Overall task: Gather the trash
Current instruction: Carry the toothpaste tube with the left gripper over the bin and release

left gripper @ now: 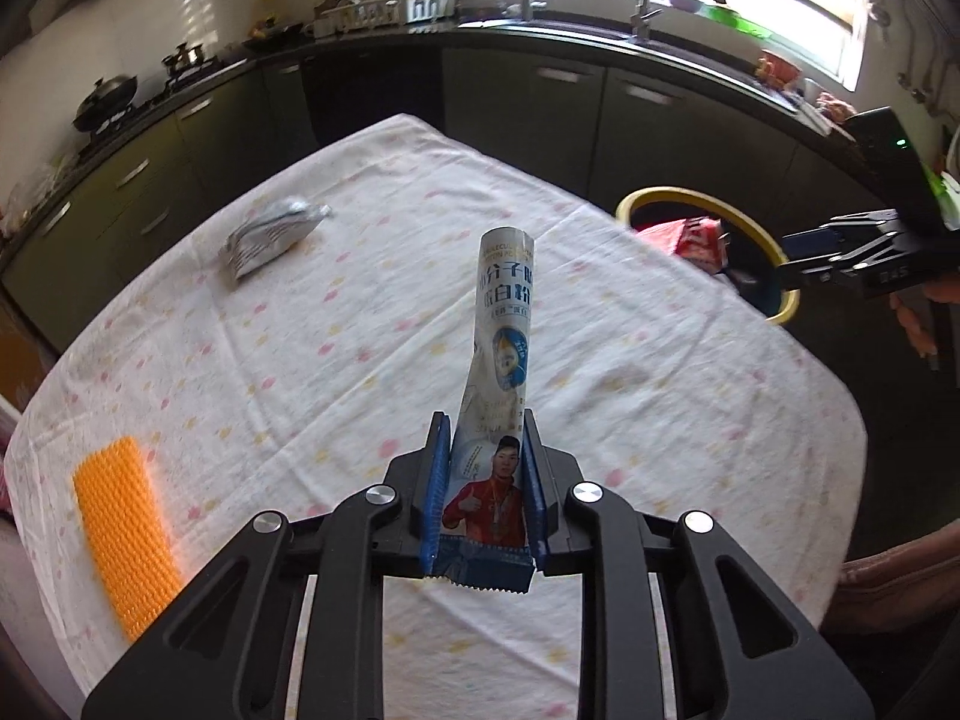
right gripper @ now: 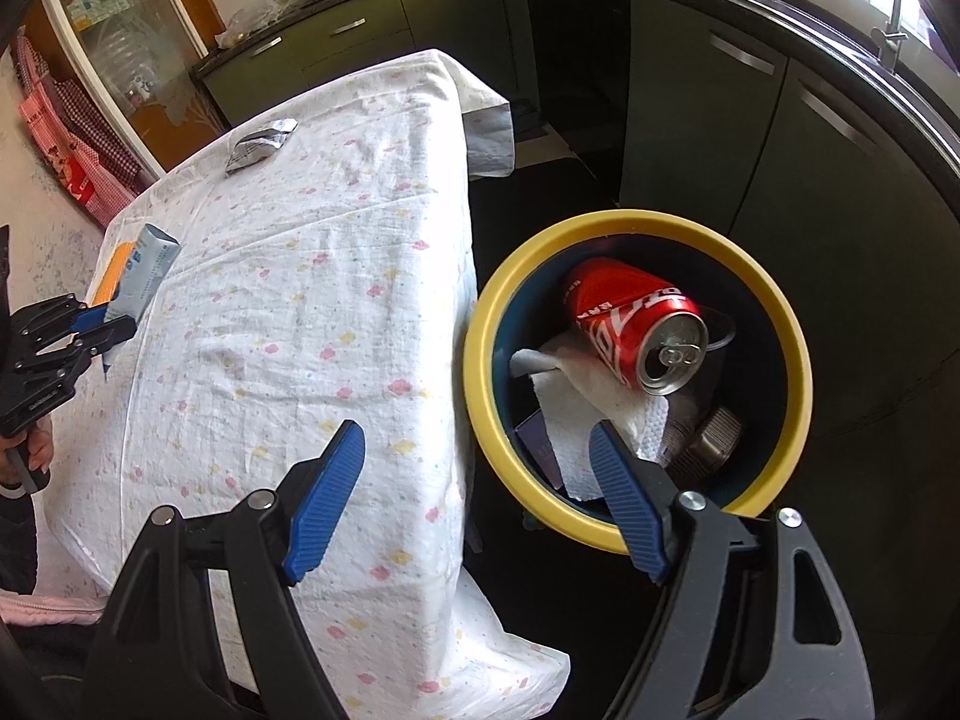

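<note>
My left gripper (left gripper: 485,420) is shut on a long printed powder sachet (left gripper: 501,354) and holds it upright above the table; it also shows in the right wrist view (right gripper: 144,270). My right gripper (right gripper: 477,438) is open and empty, above the table's edge next to the yellow-rimmed bin (right gripper: 798,372). The bin holds a red cola can (right gripper: 630,324), white paper towel (right gripper: 576,414) and other scraps. The bin (left gripper: 702,198) sits beyond the table's right edge in the left wrist view. A crumpled silver wrapper (left gripper: 270,234) lies on the far left of the table, also seen in the right wrist view (right gripper: 258,144).
The table wears a white cloth with pastel spots (left gripper: 360,324). An orange textured pad (left gripper: 126,534) lies at its near left. Dark kitchen cabinets (left gripper: 522,96) and a counter with sink and stove curve around the far side.
</note>
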{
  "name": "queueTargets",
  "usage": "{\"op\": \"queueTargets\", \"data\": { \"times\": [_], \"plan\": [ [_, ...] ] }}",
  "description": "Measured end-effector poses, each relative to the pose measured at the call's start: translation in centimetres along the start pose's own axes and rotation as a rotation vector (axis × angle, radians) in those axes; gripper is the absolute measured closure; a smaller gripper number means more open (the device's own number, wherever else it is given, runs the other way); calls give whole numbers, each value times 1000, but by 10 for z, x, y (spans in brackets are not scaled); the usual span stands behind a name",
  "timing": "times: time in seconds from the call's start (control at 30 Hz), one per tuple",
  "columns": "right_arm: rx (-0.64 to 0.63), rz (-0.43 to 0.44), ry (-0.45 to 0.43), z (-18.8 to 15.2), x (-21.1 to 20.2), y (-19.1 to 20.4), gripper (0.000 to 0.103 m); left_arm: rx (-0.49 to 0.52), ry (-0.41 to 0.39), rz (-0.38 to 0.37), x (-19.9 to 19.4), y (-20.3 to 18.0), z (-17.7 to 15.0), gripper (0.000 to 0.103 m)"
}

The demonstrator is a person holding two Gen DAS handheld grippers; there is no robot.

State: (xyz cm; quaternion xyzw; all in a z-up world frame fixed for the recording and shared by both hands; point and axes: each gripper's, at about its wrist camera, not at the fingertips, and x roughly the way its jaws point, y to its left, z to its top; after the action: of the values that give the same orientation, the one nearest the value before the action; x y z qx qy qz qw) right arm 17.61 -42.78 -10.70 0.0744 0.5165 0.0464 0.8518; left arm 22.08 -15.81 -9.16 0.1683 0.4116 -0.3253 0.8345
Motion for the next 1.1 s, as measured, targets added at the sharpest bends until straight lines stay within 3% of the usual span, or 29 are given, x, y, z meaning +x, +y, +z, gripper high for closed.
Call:
{"op": "queueTargets", "data": {
  "times": [0.3,0.5,0.77,0.87,0.93,1.03,1.1],
  "plan": [
    [97,-58,-40,-31,-26,-51,30,162,-34,-123,18,-81,71,80],
    [193,-89,-56,-60,-40,-99,30,303,-11,-216,61,-153,115,80],
    [277,-92,-45,-86,-38,-139,30,452,47,-279,126,-235,145,79],
    [288,-86,-38,-90,-36,-147,30,460,70,-258,149,-249,154,70],
    [293,-81,-40,-91,-35,-149,30,447,71,-239,157,-251,160,58],
    [294,-76,-44,-94,-35,-150,29,396,53,-256,149,-242,164,49],
    [292,-74,-44,-93,-34,-148,29,374,12,-239,132,-230,161,48]
  ]
}}
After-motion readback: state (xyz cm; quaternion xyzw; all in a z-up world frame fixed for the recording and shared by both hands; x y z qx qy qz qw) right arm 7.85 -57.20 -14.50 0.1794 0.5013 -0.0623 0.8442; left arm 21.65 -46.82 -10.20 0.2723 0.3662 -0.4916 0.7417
